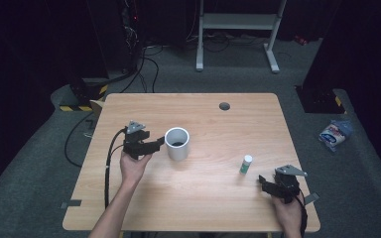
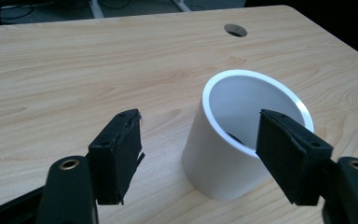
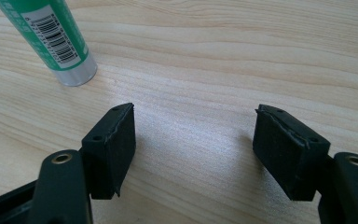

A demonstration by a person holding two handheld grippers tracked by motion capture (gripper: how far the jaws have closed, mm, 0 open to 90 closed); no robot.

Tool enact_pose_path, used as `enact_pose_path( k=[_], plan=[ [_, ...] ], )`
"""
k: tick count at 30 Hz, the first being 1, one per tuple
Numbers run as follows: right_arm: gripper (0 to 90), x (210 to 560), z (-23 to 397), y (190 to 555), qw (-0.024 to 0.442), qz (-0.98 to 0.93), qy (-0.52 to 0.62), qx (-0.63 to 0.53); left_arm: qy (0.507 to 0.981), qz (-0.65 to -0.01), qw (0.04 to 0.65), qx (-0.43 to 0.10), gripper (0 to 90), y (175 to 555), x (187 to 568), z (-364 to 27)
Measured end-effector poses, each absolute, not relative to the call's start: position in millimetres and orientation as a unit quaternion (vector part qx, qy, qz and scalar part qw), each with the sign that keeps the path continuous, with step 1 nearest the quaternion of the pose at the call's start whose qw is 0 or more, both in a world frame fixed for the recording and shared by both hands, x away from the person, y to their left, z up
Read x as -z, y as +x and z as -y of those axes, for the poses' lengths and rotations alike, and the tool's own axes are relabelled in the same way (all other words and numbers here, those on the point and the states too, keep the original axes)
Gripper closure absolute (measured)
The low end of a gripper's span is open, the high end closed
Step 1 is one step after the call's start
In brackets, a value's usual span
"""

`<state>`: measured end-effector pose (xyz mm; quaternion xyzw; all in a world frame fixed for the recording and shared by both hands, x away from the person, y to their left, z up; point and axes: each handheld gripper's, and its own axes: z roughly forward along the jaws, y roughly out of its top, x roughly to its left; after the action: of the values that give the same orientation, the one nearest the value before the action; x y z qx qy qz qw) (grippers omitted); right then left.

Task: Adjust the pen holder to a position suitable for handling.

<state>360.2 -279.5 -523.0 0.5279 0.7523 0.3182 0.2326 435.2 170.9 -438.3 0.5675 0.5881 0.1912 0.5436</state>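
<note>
White open-topped cup (image 1: 177, 144) upright left of worktop (image 1: 213, 198) centre. Green-labelled stick with white cap (image 1: 246, 164) upright nearer right edge, well apart from cup.

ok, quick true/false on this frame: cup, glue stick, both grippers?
1. The white cup stands upright on the table. True.
2. The left gripper is shut on the cup's wall. False: its jaws are open, one outside the wall, the other over the rim, with a gap showing.
3. The glue stick lies flat. False: it stands upright.
4. The right gripper is open with bare table between its jaws. True.
5. The glue stick is inside the cup. False: it stands on the table, apart from the cup, nearer the right gripper.
</note>
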Motion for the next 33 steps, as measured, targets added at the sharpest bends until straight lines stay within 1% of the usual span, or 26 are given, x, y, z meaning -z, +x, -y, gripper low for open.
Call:
enact_pose_path(
  k=[4, 7, 10, 11, 12, 15, 22, 27, 31, 33],
  plan=[
    [30.0, 523.0, 279.5, 360.2, 0.233, -0.752, 0.528, -0.318, 0.575, -0.587, 0.536, -0.195, 38.9, 443.8, 439.5, -163.9],
    [30.0, 523.0, 279.5, 360.2, 0.233, -0.752, 0.528, -0.318, 0.568, -0.592, 0.538, -0.194, 41.0, 449.8, 443.8, -159.1],
    [29.7, 523.0, 279.5, 360.2, 0.232, -0.753, 0.528, -0.318, 0.576, -0.593, 0.529, -0.194, 42.0, 452.7, 448.5, -155.7],
    [29.7, 523.0, 279.6, 360.3, 0.233, -0.753, 0.527, -0.318, 0.569, -0.595, 0.533, -0.195, 42.5, 453.9, 449.7, -153.6],
    [29.6, 523.1, 279.6, 360.3, 0.233, -0.753, 0.526, -0.318, 0.574, -0.594, 0.529, -0.195, 43.0, 455.0, 451.1, -153.1],
    [29.6, 523.1, 279.6, 360.3, 0.232, -0.753, 0.526, -0.318, 0.568, -0.597, 0.535, -0.188, 44.1, 457.8, 453.5, -151.4],
    [29.6, 523.1, 279.5, 360.2, 0.232, -0.753, 0.527, -0.318, 0.568, -0.598, 0.535, -0.182, 53.2, 461.8, 459.6, -146.7],
    [29.6, 523.1, 279.5, 360.2, 0.232, -0.753, 0.527, -0.318, 0.583, -0.595, 0.519, -0.192, 55.8, 461.9, 463.1, -145.4],
    [29.6, 523.1, 279.5, 360.2, 0.232, -0.753, 0.527, -0.318, 0.583, -0.593, 0.522, -0.192, 57.7, 460.4, 463.9, -144.4],
    [29.6, 523.1, 279.5, 360.2, 0.232, -0.753, 0.527, -0.318, 0.579, -0.594, 0.528, -0.184, 60.8, 459.7, 463.8, -142.1]
  ],
)
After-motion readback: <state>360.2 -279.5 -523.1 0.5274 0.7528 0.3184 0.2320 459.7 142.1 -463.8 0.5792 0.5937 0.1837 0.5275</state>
